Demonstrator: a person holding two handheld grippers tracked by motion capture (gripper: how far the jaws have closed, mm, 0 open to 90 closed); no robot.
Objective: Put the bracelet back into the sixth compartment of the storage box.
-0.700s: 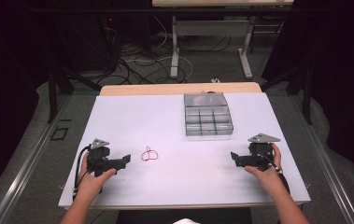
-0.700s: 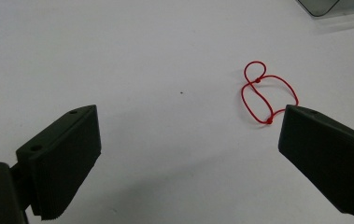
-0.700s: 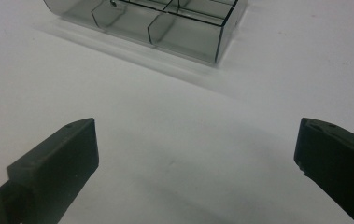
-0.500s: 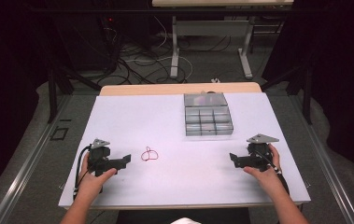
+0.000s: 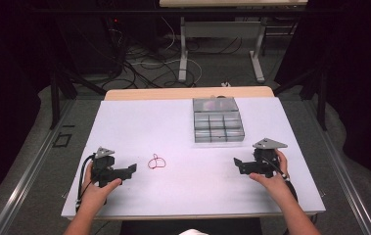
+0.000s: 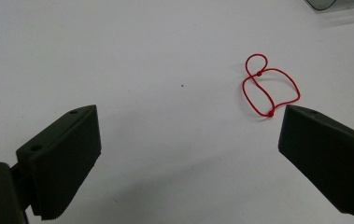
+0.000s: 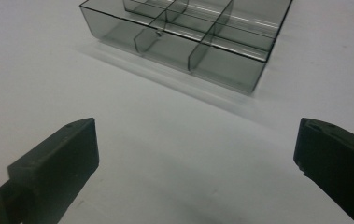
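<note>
At the near edge: the person's hands come in from below, each resting a gripper on the white table [image 5: 183, 205], wide apart, which leaves the middle free to work in.
Left gripper [image 5: 130, 169]: jaws spread wide with nothing between them, aimed toward the table's centre; it sits low and level, likely so the pads can slide in flat at something thin.
Left gripper view: the two black pads [image 6: 65, 158] stand far apart over bare table, and the red string lies just past the right-hand one.
Red string [image 5: 156, 162]: a thin loop, twisted into a small figure with two tiny knots or beads, lying flat near the left gripper's tips and untouched; being nearest that gripper, it looks like the thing to be picked up.
Right gripper [image 5: 239, 165]: jaws also fully apart and empty, pointing inward; it seems to wait as the helping hand.
Right gripper view: its jaws frame the box ahead, well apart from it.
Compartment box [image 5: 218, 126]: clear grey plastic, divided into small cells, set at the far side within reach of the right gripper; probably where the string goes. Whether any cell holds something I cannot tell.
</note>
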